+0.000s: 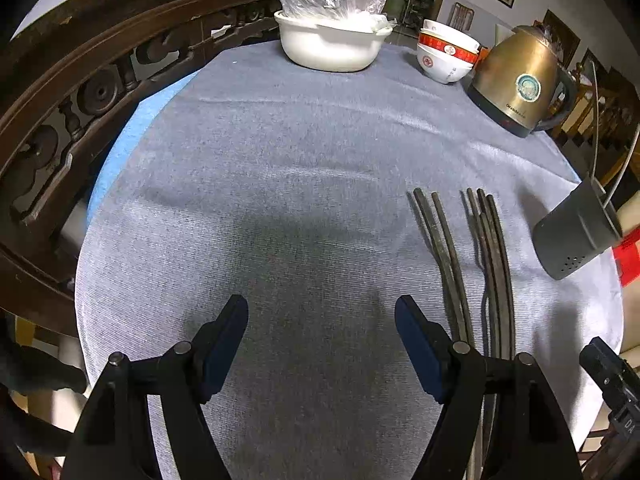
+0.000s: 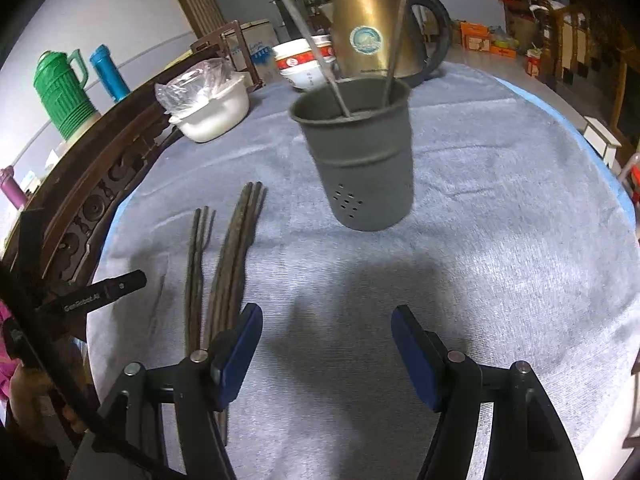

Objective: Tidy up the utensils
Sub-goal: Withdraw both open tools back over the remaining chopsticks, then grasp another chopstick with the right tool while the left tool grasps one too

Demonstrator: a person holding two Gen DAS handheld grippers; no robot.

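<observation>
Both grippers, the left gripper (image 1: 321,312) and the right gripper (image 2: 326,322), hang over the grey cloth (image 1: 280,200) with fingers spread wide and nothing between them, judged to be poised before a pick. The chopsticks (image 2: 234,248) lie loose on the cloth in two bunches, about three and about five as far as can be counted, tips aligned and handy for gripping. One grey holder (image 2: 360,160) stands upright just beside them with two sticks already leaning inside.
</observation>
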